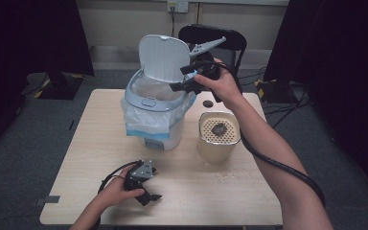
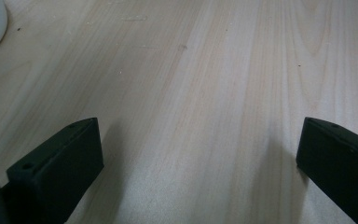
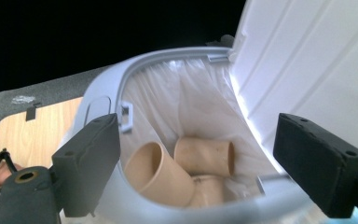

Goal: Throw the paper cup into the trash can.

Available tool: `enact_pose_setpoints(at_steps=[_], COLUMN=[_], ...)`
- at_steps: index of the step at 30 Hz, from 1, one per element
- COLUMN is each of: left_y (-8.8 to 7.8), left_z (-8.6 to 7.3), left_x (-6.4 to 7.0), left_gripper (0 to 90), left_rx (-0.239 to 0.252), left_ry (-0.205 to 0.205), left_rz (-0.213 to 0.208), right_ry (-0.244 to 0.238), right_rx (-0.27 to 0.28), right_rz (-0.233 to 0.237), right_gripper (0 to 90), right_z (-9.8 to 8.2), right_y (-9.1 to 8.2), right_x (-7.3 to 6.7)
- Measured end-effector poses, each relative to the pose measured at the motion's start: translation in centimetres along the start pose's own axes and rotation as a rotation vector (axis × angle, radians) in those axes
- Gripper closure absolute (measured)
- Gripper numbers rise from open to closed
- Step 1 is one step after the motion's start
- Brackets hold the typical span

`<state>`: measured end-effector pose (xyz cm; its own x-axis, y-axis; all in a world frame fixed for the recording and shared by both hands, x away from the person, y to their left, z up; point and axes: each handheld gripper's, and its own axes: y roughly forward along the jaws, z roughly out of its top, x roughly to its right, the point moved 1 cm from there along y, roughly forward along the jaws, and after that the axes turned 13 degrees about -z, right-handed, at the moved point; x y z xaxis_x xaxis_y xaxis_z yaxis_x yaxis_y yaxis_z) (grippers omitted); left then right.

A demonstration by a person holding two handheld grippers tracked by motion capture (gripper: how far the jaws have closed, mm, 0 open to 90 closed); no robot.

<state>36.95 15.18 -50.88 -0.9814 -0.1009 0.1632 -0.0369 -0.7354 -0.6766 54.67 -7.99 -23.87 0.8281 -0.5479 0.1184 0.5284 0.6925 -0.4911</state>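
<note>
A white bin (image 1: 155, 115) with a pale blue rim and a raised lid (image 1: 164, 58) stands on the table, lined with a clear bag. Inside the bin (image 3: 102, 93) lie three tan paper cups (image 3: 204, 156), tipped on their sides. My right gripper (image 1: 182, 79) hangs over the bin's right rim, open, with nothing between its jaws (image 3: 198, 163). My left gripper (image 1: 148, 189) rests low on the wooden table (image 1: 196, 187) near the front edge, open and empty (image 2: 200, 154).
A cream container (image 1: 219, 136) with a perforated top and a dark lump on it stands right of the bin. A small dark disc (image 1: 207, 103) lies behind it. A black chair (image 1: 220, 38) stands beyond the table. Crumbs (image 1: 227, 175) dot the wood.
</note>
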Motion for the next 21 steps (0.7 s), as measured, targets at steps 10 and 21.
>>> enact_pose_setpoints(at_steps=[10,21], left_y=[0.0,0.0], left_z=[0.0,0.0], left_x=[0.0,0.0], left_gripper=[0.0,0.0], left_rx=[-0.001,-0.002], left_ry=[0.003,0.000], left_rz=[-0.001,-0.002], right_ry=[0.023,0.023], right_rx=[-0.028,-0.038], right_rz=[-0.052,-0.079], right_gripper=[14.4,15.0], right_z=[-1.9,-1.8], right_y=[-0.5,1.2], right_x=[2.0,3.5])
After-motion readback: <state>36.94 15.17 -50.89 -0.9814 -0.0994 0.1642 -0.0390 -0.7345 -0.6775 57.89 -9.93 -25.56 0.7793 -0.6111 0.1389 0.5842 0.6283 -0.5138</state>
